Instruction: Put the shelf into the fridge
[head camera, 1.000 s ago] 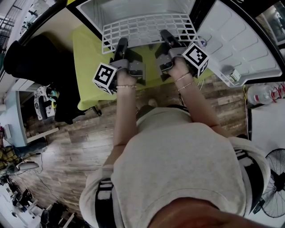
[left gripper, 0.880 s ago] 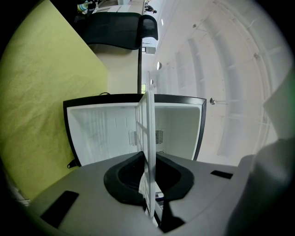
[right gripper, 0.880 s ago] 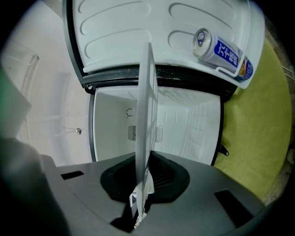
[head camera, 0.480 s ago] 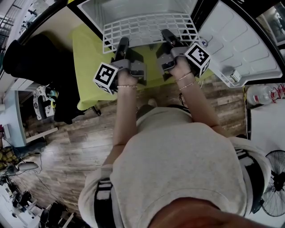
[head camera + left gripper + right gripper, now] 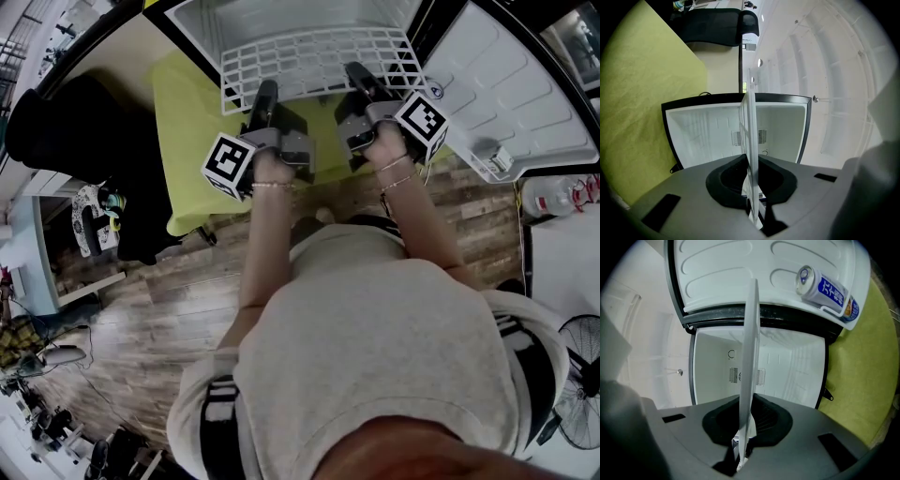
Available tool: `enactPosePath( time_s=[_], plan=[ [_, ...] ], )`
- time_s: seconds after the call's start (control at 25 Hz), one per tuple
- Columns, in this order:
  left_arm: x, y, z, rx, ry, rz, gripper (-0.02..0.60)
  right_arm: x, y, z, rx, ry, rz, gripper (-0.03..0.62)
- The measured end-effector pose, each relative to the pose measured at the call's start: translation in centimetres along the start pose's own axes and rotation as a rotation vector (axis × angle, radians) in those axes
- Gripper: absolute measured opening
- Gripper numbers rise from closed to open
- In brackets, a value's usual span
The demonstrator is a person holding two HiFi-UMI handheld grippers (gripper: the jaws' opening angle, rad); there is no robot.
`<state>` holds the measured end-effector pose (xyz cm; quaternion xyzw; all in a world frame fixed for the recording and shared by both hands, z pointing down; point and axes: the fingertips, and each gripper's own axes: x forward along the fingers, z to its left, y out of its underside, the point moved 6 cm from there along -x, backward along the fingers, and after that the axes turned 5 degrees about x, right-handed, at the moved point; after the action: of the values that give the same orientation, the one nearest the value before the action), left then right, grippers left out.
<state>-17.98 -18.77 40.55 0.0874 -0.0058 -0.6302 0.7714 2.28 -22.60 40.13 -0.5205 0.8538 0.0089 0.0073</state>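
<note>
The white wire shelf (image 5: 309, 56) is held level at the mouth of the open fridge (image 5: 202, 19), its far part inside the white cavity. My left gripper (image 5: 265, 94) grips the shelf's near edge on the left, and its jaws are closing on it. My right gripper (image 5: 357, 75) is shut on the near edge further right. In the left gripper view the shelf (image 5: 750, 140) runs edge-on between the jaws of the gripper (image 5: 752, 204) toward the fridge's back wall (image 5: 778, 131). The right gripper view shows the shelf (image 5: 751, 348) the same way, clamped in that gripper (image 5: 743, 441).
The fridge door (image 5: 511, 89) stands open at the right, with a can (image 5: 825, 289) in its rack. A yellow-green cloth (image 5: 192, 141) lies under the grippers. A black chair (image 5: 66, 131) stands at the left and a fan (image 5: 577, 384) at the lower right, on wood flooring.
Both grippers and the shelf have shifted slightly to the right; the grip on the shelf is unchanged.
</note>
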Motion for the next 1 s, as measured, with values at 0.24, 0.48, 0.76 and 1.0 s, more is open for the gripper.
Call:
enactPosePath(
  time_s=[0.24,0.48,0.76,1.0],
  plan=[
    [0.1,0.04,-0.29,-0.004,-0.001,0.017,0.04,-0.03,-0.12,0.17,-0.001,-0.037,-0.021,0.026],
    [0.15,0.11,-0.45,-0.009,0.002,0.021,0.04,-0.02,-0.24,0.14,0.013,-0.041,-0.026,0.026],
    [0.08,0.03,-0.34,-0.002,-0.006,0.007,0.04,0.1,-0.15,0.17,0.014,-0.045,-0.008,0.026],
    [-0.1,-0.13,-0.31,0.003,-0.01,-0.013,0.04,0.18,0.0,0.08,0.015,-0.033,0.016,0.026]
  ],
)
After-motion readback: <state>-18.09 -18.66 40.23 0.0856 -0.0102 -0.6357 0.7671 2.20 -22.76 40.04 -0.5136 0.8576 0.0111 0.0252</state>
